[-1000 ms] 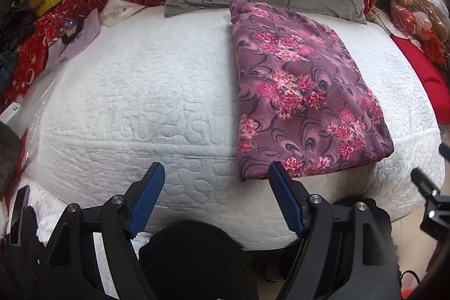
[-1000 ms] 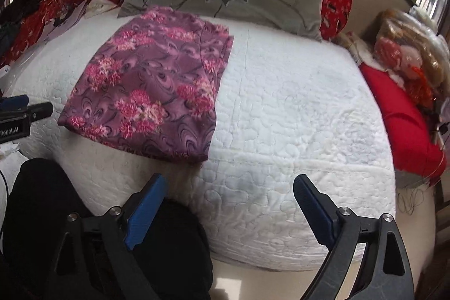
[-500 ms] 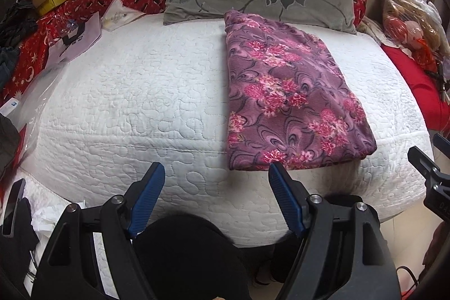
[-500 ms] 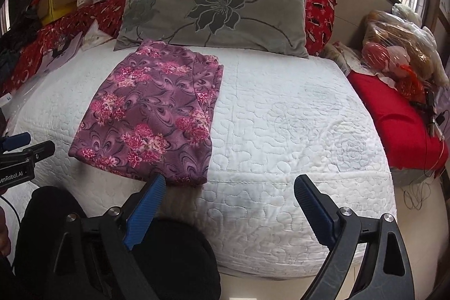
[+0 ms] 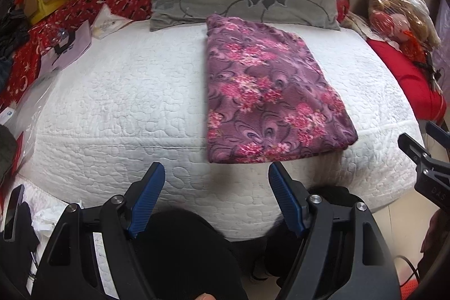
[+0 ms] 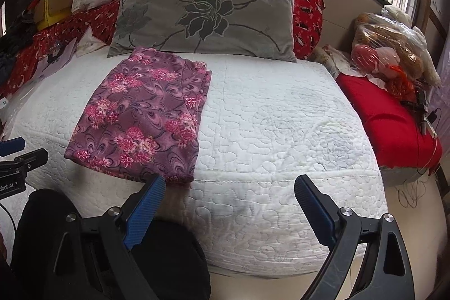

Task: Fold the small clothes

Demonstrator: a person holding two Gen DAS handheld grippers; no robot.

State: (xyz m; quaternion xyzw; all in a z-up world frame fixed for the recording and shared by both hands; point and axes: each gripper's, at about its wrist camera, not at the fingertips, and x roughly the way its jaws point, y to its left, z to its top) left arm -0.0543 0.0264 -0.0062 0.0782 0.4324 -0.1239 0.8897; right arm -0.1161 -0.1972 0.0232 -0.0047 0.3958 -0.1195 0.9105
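Observation:
A purple garment with pink flowers [image 5: 267, 92] lies folded in a long flat rectangle on the white quilted bed [image 5: 126, 92], reaching from the pillow to the front edge. It also shows in the right wrist view [image 6: 146, 114]. My left gripper [image 5: 216, 176] is open and empty, held off the bed's front edge, just before the garment's near end. My right gripper [image 6: 229, 187] is open and empty, off the front edge, to the right of the garment's near corner. The right gripper's tips show at the left view's right edge [image 5: 422, 148].
A grey flowered pillow [image 6: 208, 16] leans on a red cushion at the head. Red cloth, papers and boxes [image 5: 50, 27] line the left side. A red cushion [image 6: 388, 117] and bagged toys [image 6: 388, 52] stand on the right. My dark-clad knees [image 5: 180, 252] are below the grippers.
Both grippers have drawn back from the bed and risen, so more of the bed and the window shows. The garment has not moved. Both stay open.

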